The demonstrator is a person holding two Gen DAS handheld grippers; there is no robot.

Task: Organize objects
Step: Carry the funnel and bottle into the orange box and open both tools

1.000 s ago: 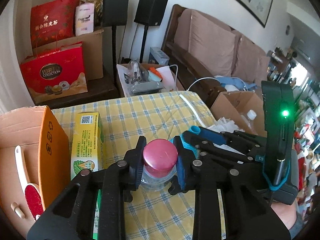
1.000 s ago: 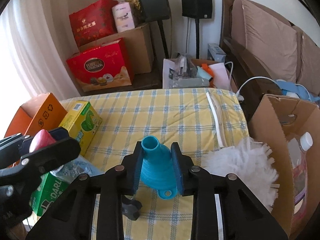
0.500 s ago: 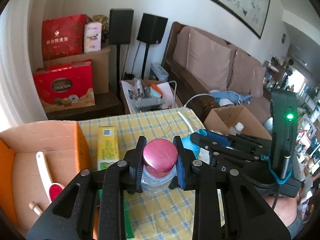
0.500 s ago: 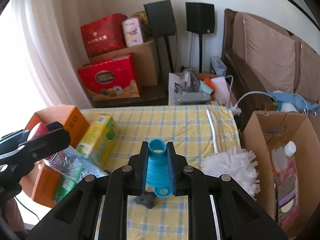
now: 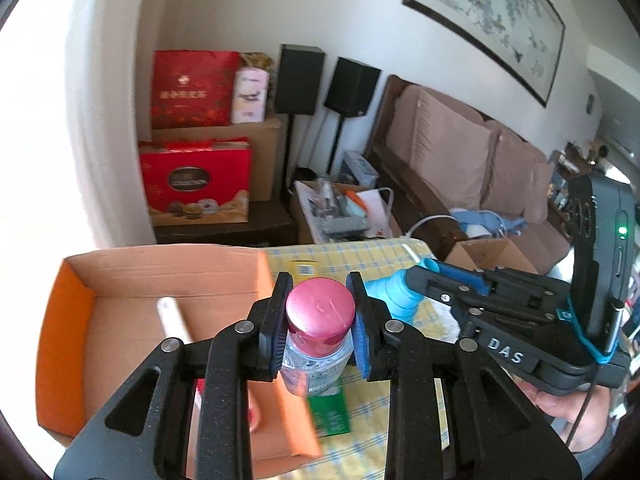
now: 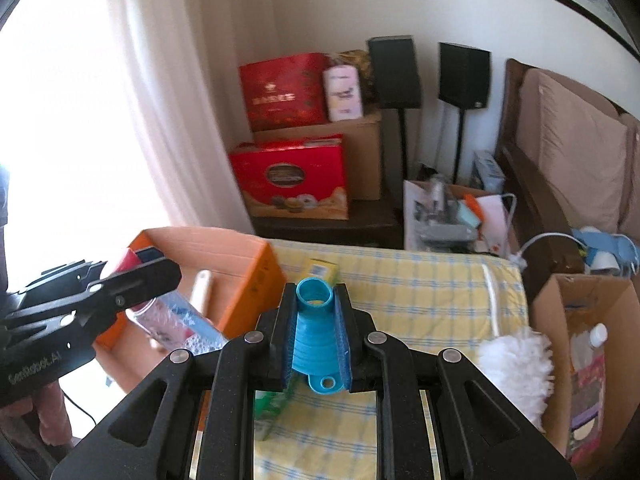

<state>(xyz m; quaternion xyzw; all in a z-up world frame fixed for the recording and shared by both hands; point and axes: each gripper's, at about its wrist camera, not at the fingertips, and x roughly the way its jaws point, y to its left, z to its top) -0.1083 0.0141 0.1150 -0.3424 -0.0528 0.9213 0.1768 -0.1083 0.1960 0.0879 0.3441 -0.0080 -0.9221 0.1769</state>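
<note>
Left gripper [image 5: 320, 324] pinches a clear plastic bottle with a pink screw cap [image 5: 320, 312] by the neck, pads tight on both sides just under the cap. The bottle is lifted off the bench, hanging over the near right corner of the open orange cardboard box [image 5: 120, 276] that sits ahead-left of this gripper. A white-handled brush [image 5: 174, 318] lies inside the box.

Right gripper [image 6: 318, 332] is clamped on a blue ribbed collapsible funnel [image 6: 316, 336], narrow spout pointing forward and up, tab ring toward the camera. It is held in the air above the bench covered in yellow checked cloth [image 6: 420, 296].

A white fluffy duster [image 6: 516, 368] lies to the right of the right gripper. Just past it, off the bench edge, is a brown cardboard box [image 6: 548, 304]. A yellow-green carton [image 6: 322, 270] lies on the cloth ahead of the funnel.
</note>
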